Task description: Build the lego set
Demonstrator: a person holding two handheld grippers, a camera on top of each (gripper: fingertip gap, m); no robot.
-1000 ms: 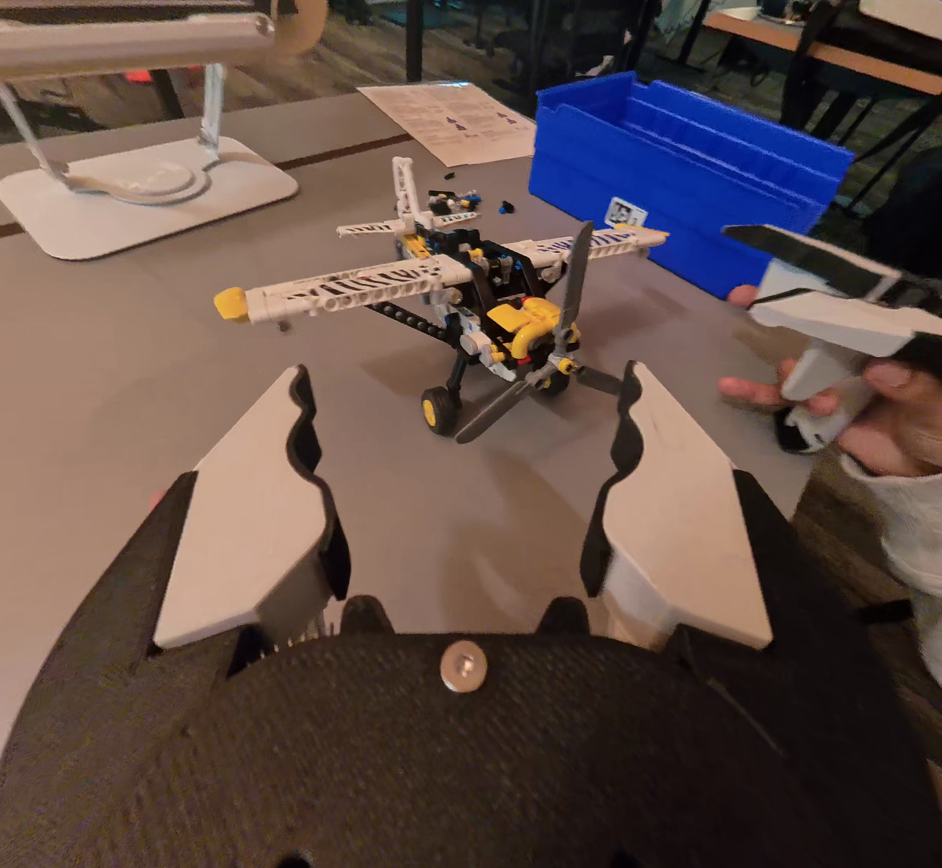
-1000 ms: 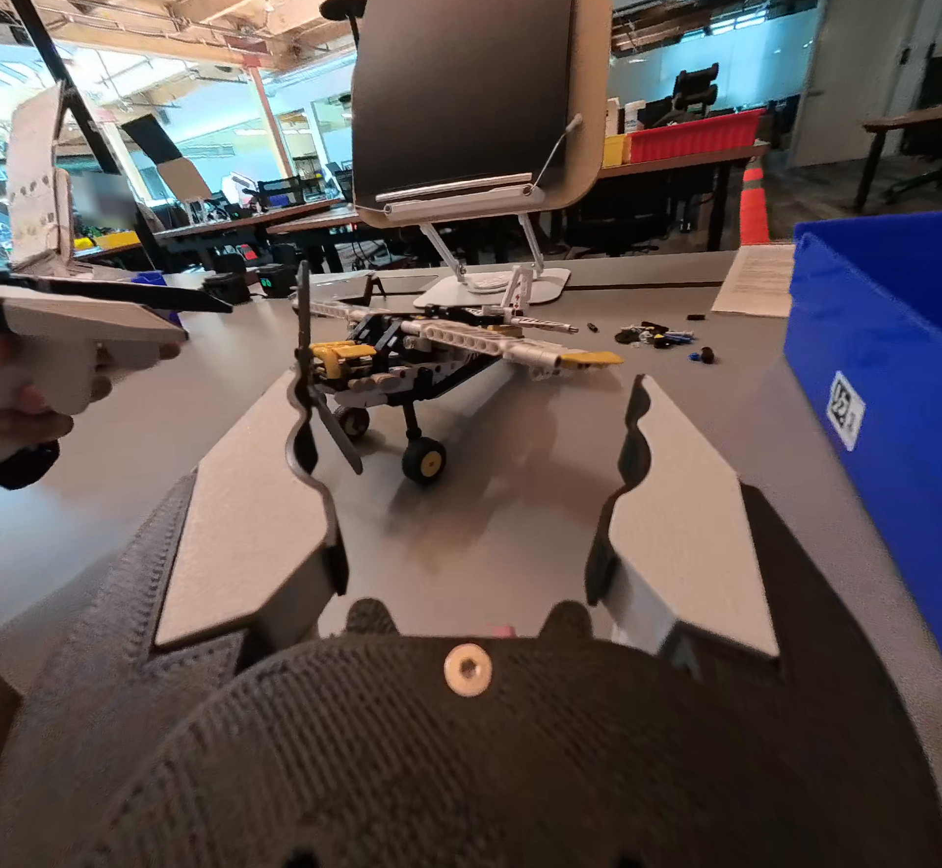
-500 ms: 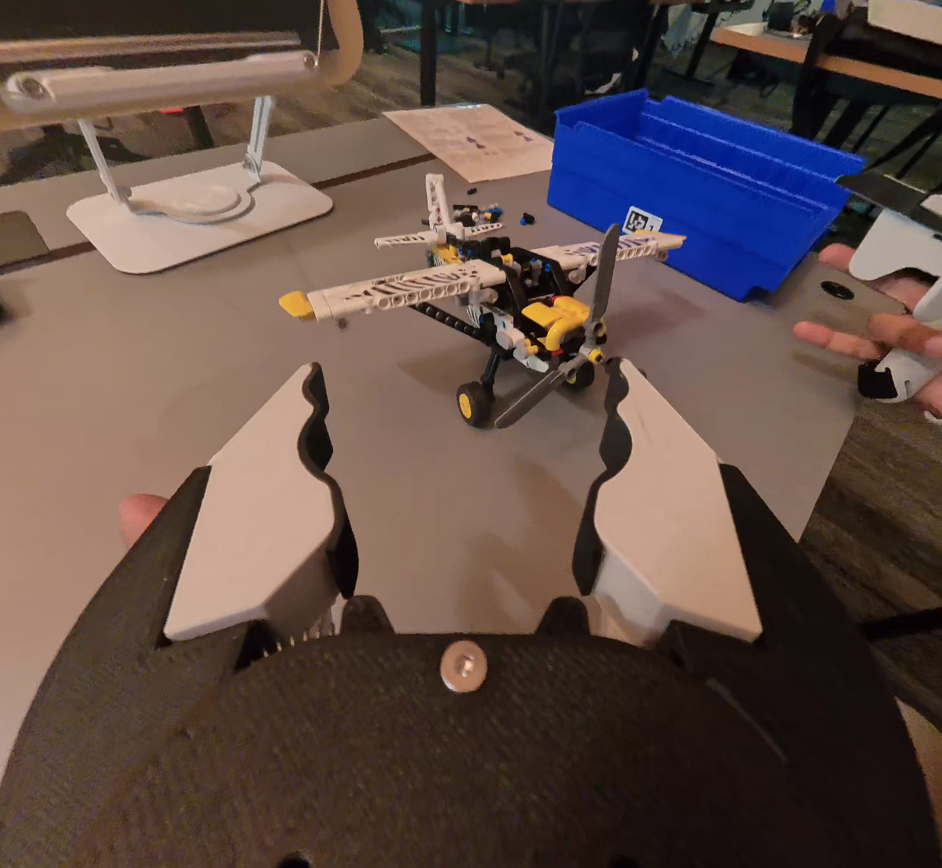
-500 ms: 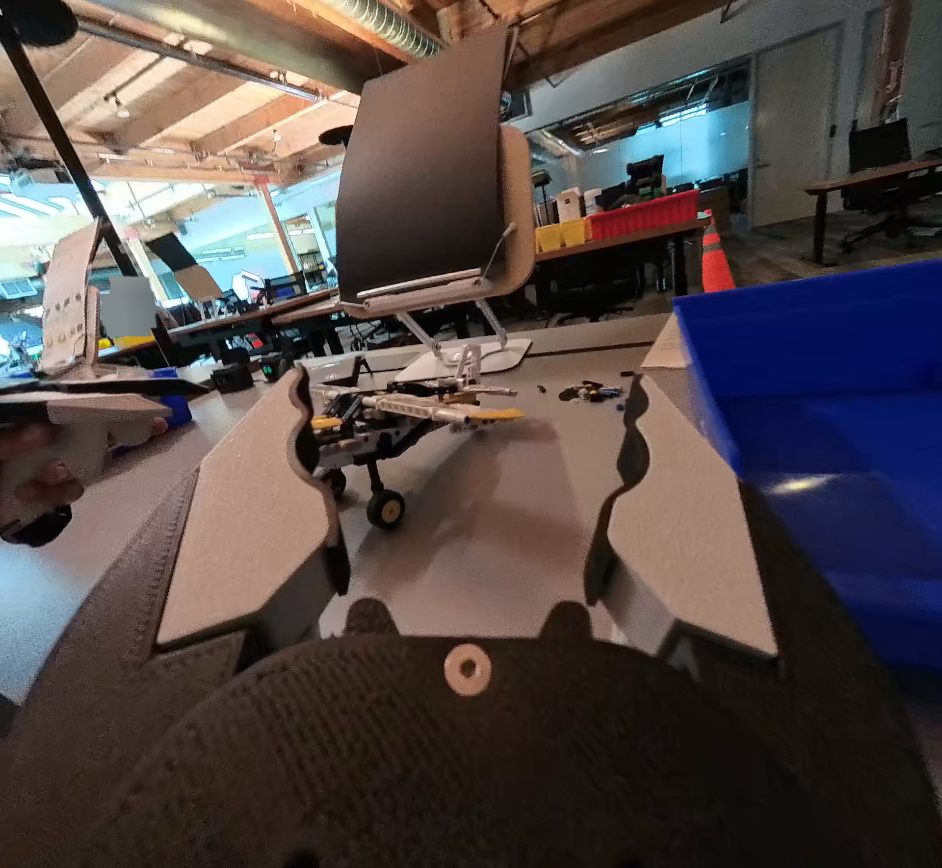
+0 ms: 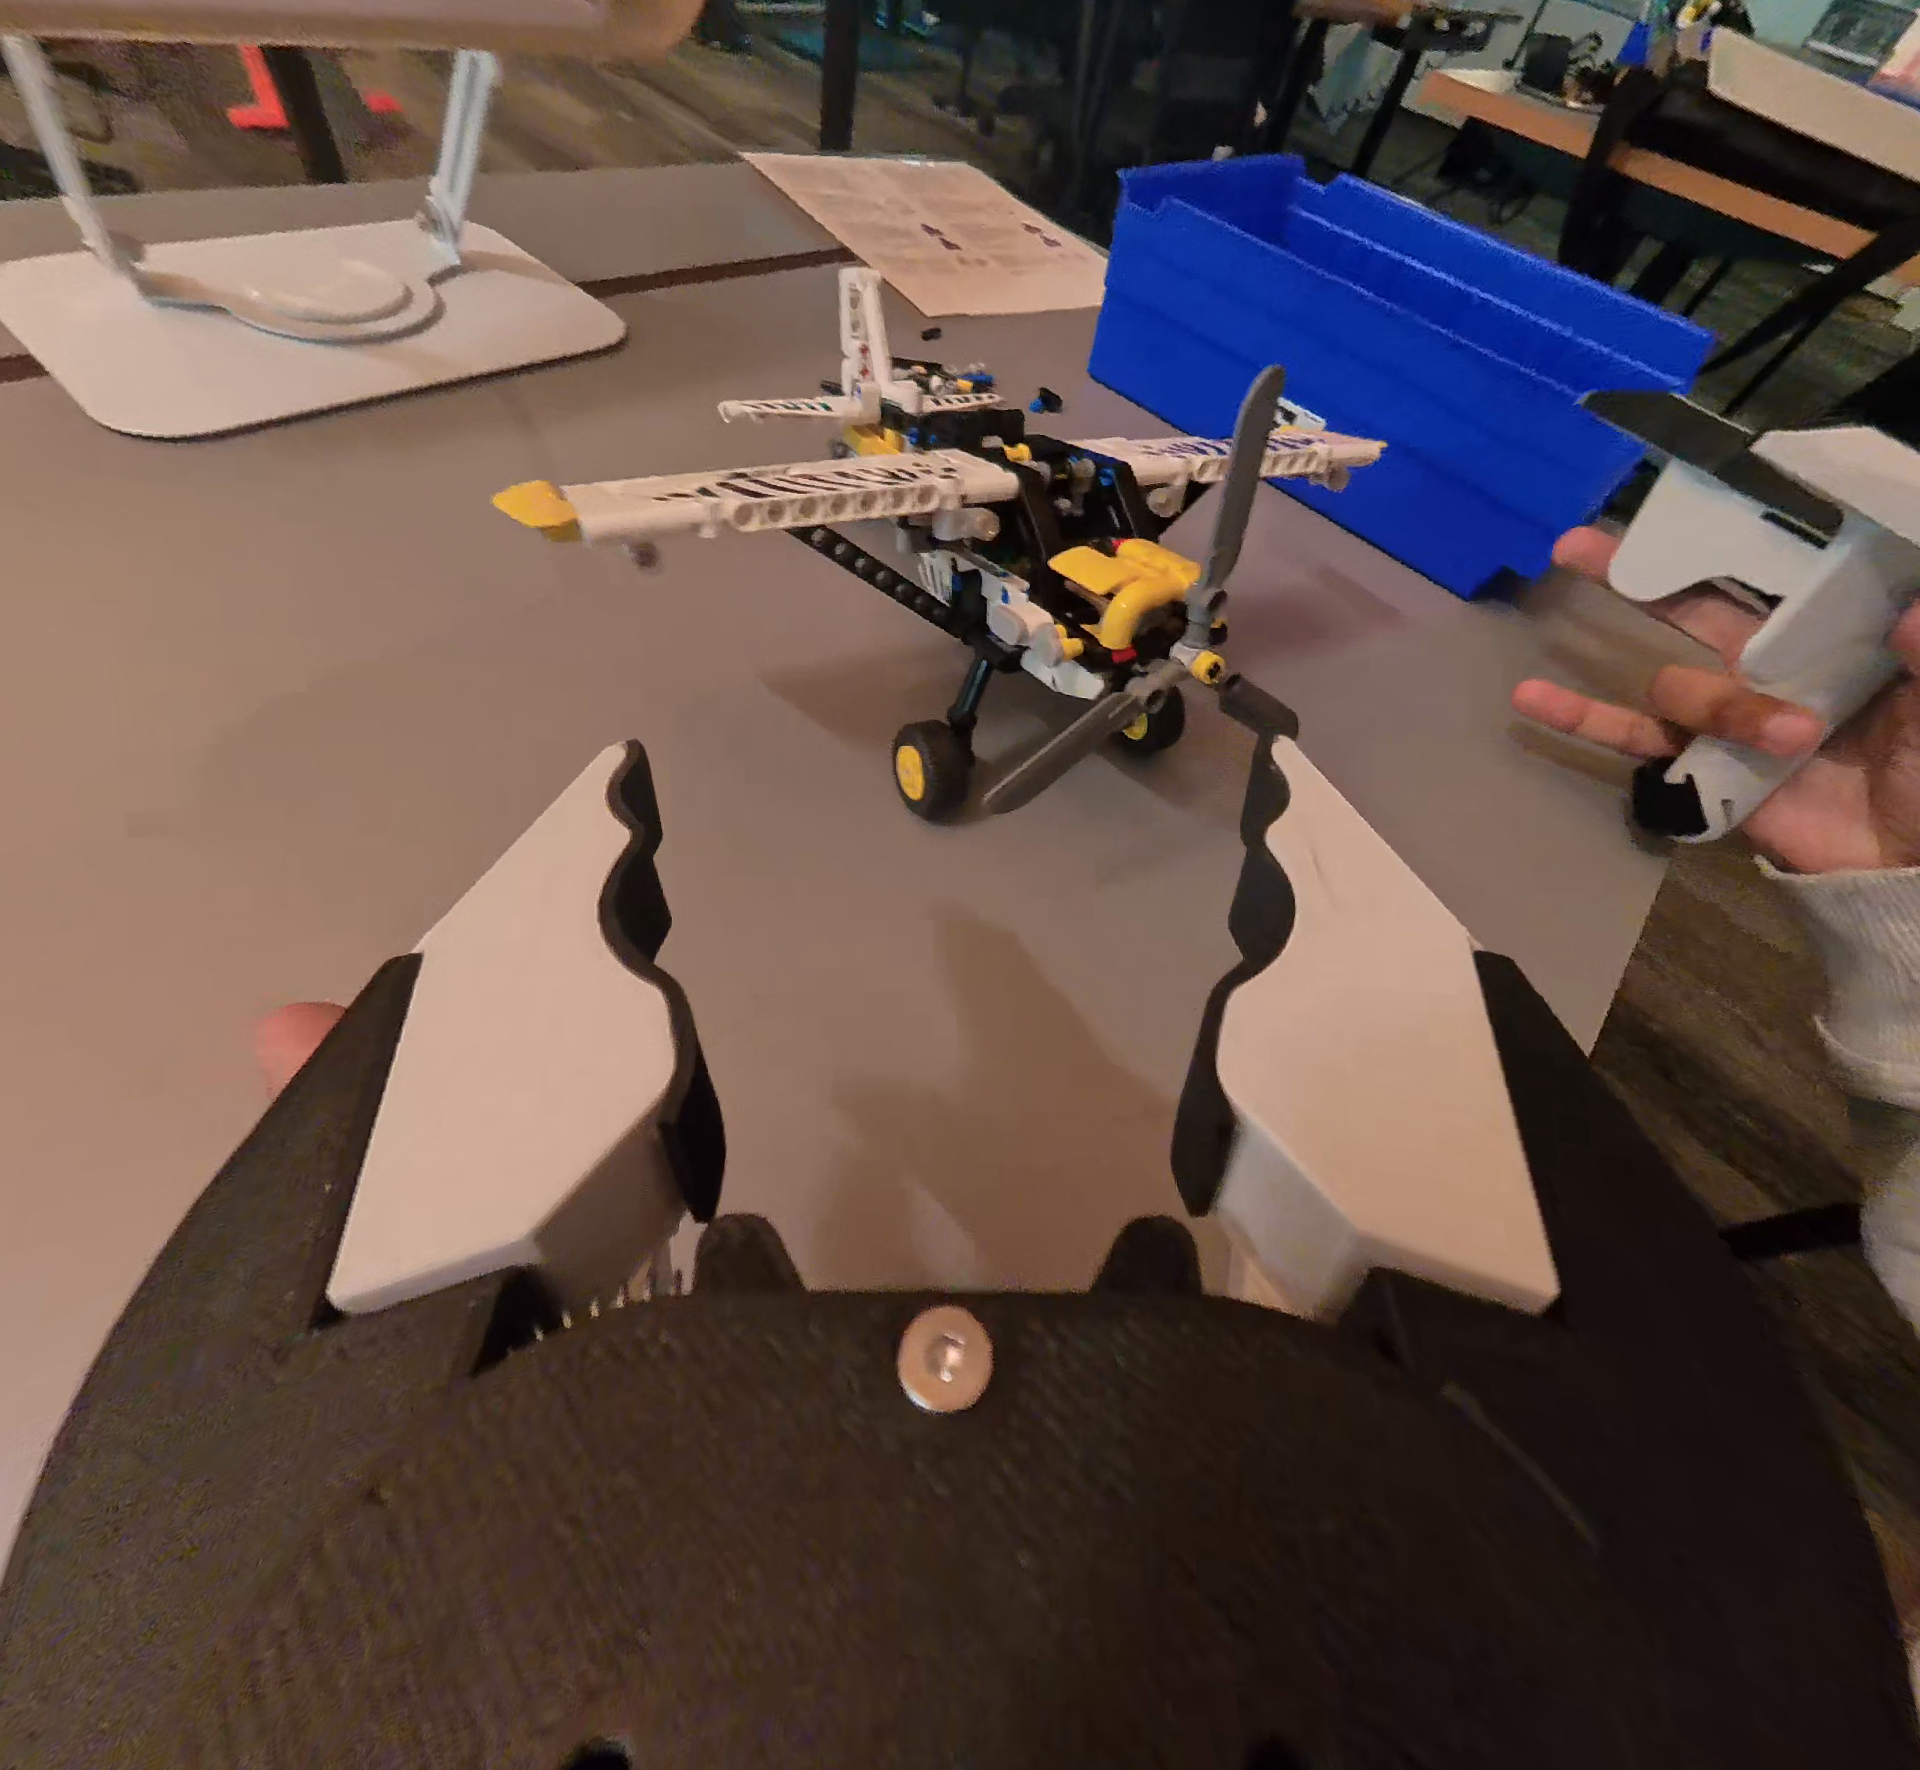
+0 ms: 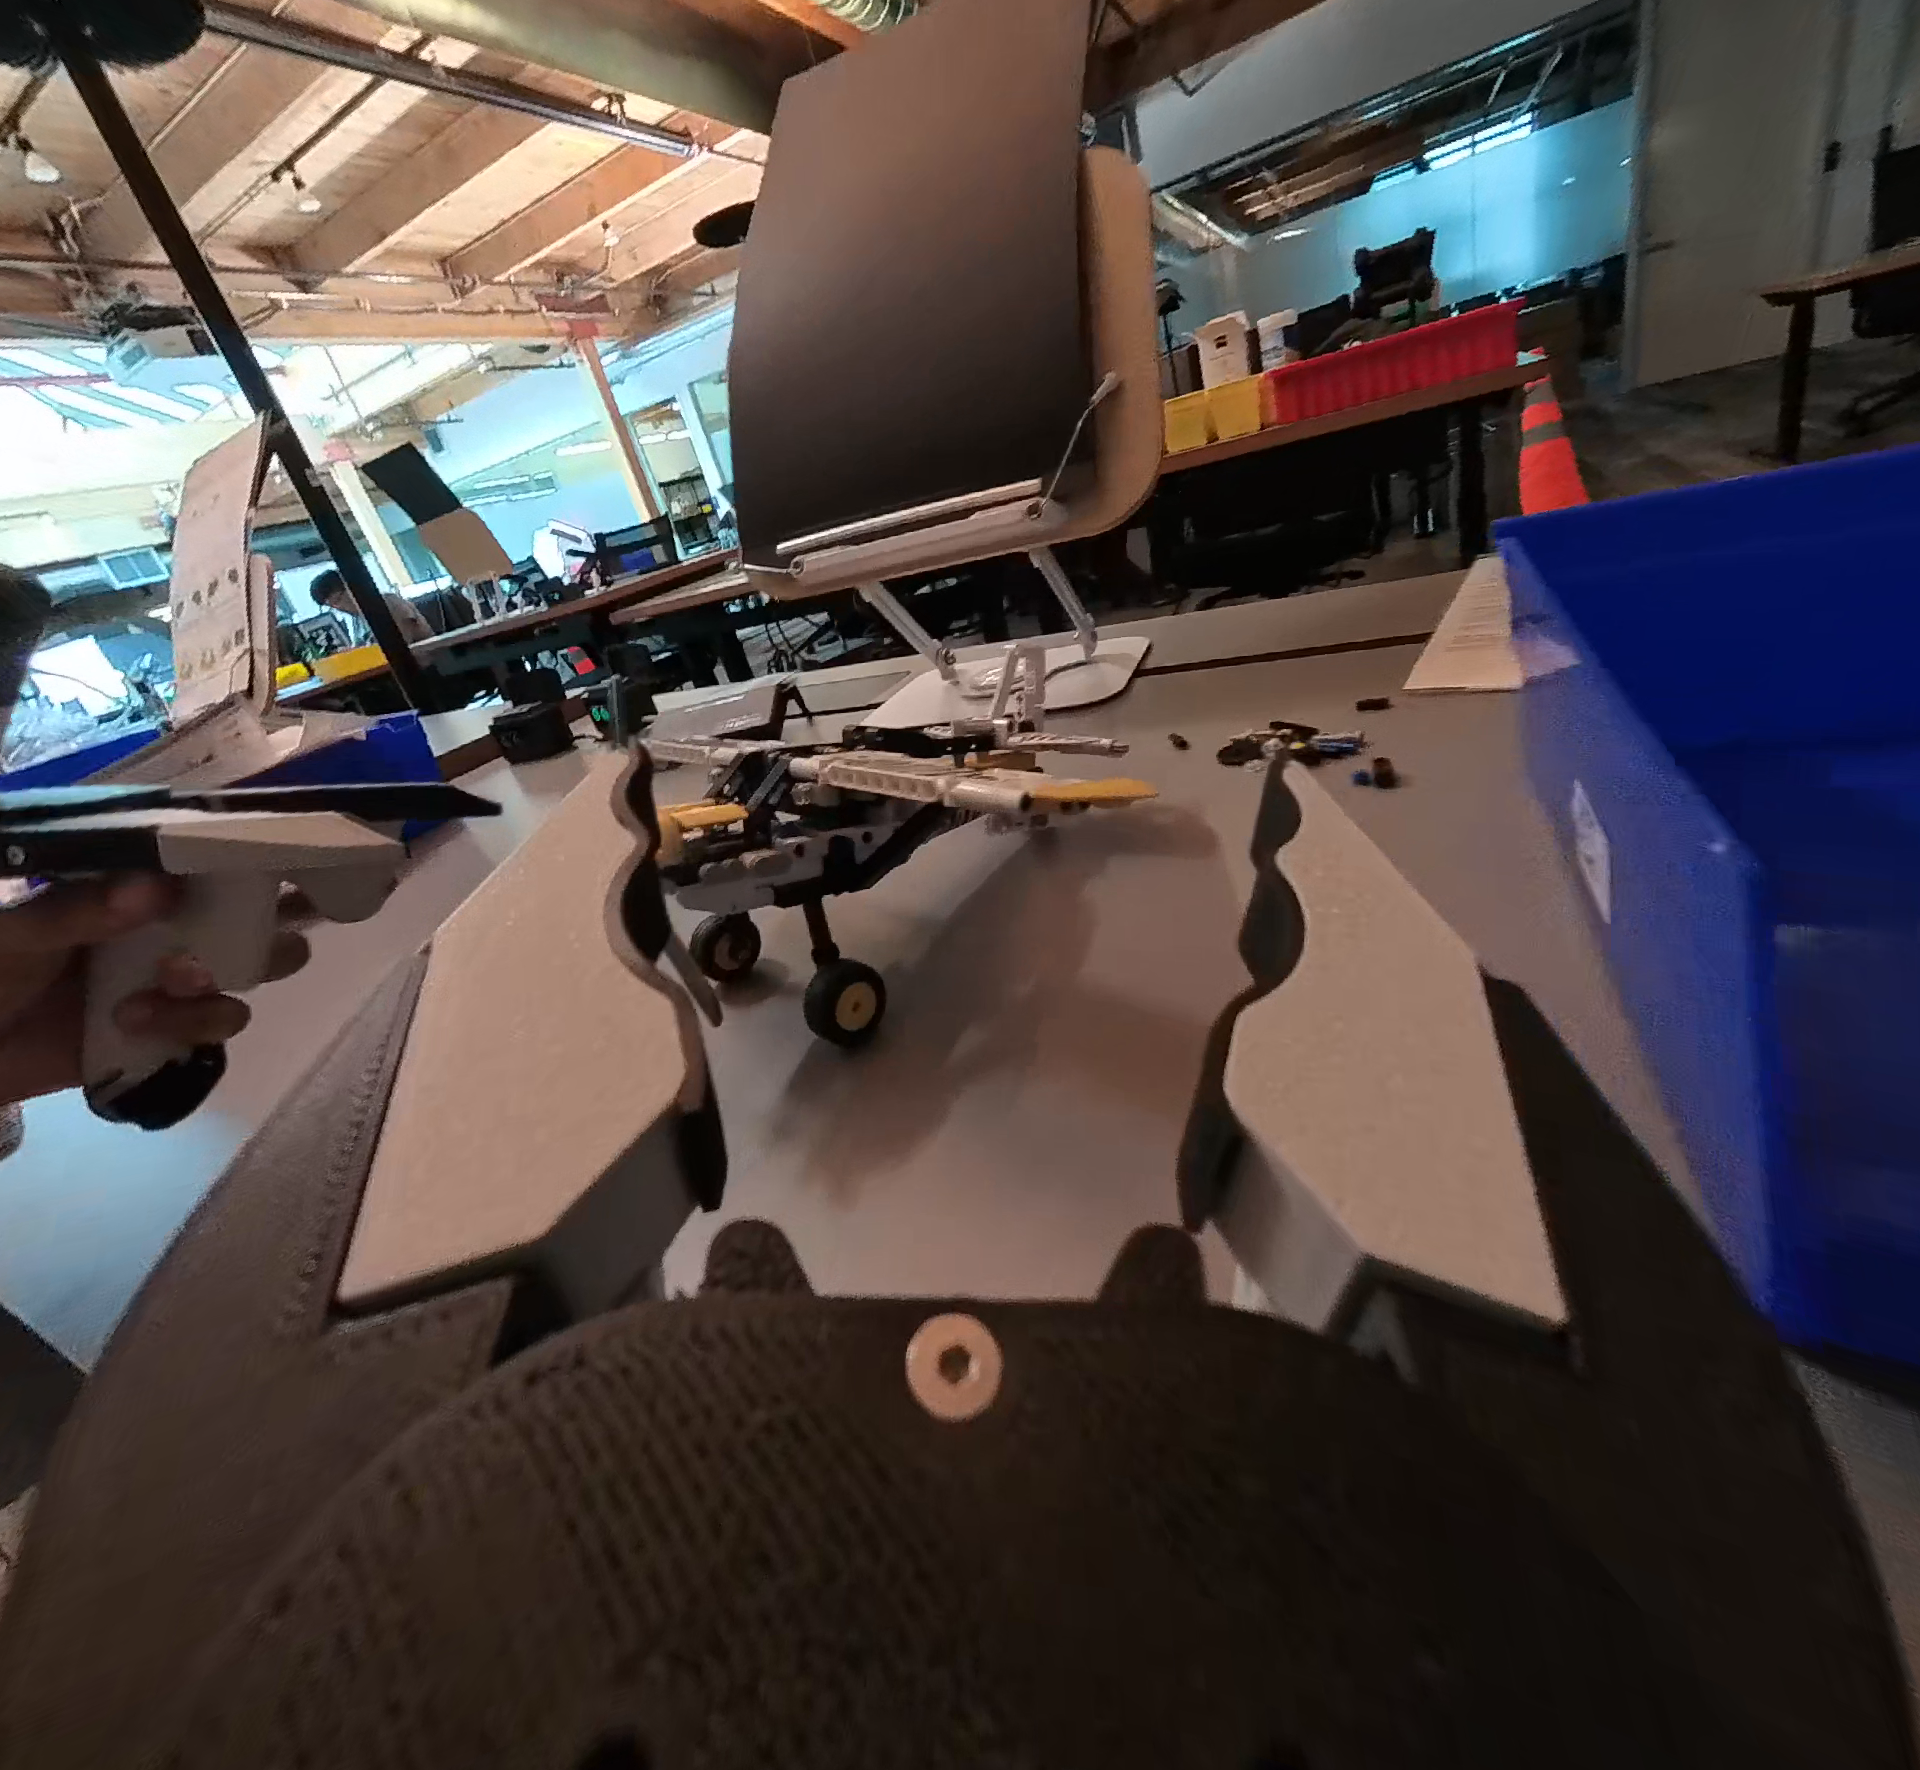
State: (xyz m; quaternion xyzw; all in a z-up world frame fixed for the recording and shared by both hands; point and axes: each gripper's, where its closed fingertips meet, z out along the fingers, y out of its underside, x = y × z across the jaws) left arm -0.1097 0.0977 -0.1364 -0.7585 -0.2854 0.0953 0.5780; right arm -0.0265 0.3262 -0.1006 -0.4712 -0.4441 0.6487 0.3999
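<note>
You held both the left gripper (image 5: 940, 889) and right gripper (image 6: 951, 910) spread and empty, wisely clear of the plane (image 5: 997, 557) on the tabletop (image 5: 312, 681).

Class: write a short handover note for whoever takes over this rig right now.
Left tool: open, empty, short of the plane.
Right tool: open, empty, also aimed at the plane.
Plane stands on its wheels on the table, wings, tail and propeller fitted.
Loose parts lie behind it, near the blue bin and instruction sheet.
Left: check whether those parts still belong on the plane.
</note>
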